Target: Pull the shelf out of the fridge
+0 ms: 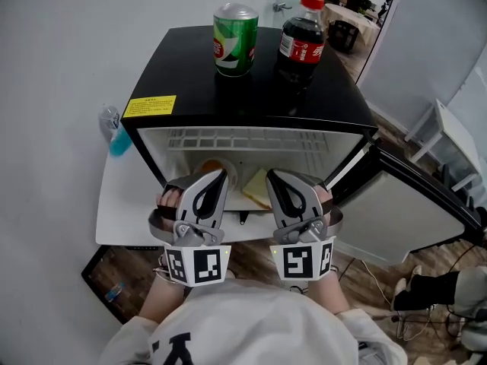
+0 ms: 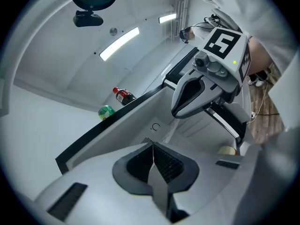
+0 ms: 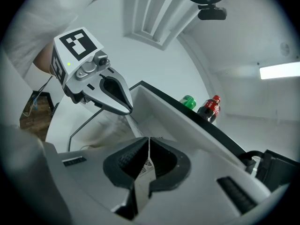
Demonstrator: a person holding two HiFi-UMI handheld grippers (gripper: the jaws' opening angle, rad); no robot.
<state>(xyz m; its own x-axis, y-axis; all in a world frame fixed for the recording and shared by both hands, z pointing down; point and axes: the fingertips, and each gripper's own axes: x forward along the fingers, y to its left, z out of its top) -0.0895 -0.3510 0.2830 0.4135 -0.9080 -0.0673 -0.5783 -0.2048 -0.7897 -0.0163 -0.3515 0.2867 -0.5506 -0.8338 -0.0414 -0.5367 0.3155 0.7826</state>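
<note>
1. The wire shelf (image 1: 243, 139) sits high inside the open fridge (image 1: 251, 101), fully seated. Its long front edge runs side to side across the opening.
2. The left tongs (image 1: 217, 177) and the right tongs (image 1: 277, 177) hover side by side at the fridge mouth. They point level into the cavity, below the shelf and in front of it. Neither is clearly nearer; each faces its own half of the front edge.
3. Both pairs of tongs are pressed together with nothing between them, so the shelf is not yet held.
4. My judgement is that the coming move calls for raising both tips to the shelf's front bar and parting them before any pull toward the person.
5. The shelf is a thin white grid of coated wire that offers only narrow bars to pinch.
6. The fridge is glossy black outside and smooth white inside, and its door (image 1: 411, 204) swings open to the right.
7. A green can (image 1: 235, 39) and a cola bottle (image 1: 303, 40) stand loose on top. They could topple if the fridge jerks on the white tabletop (image 1: 125, 204).
</note>
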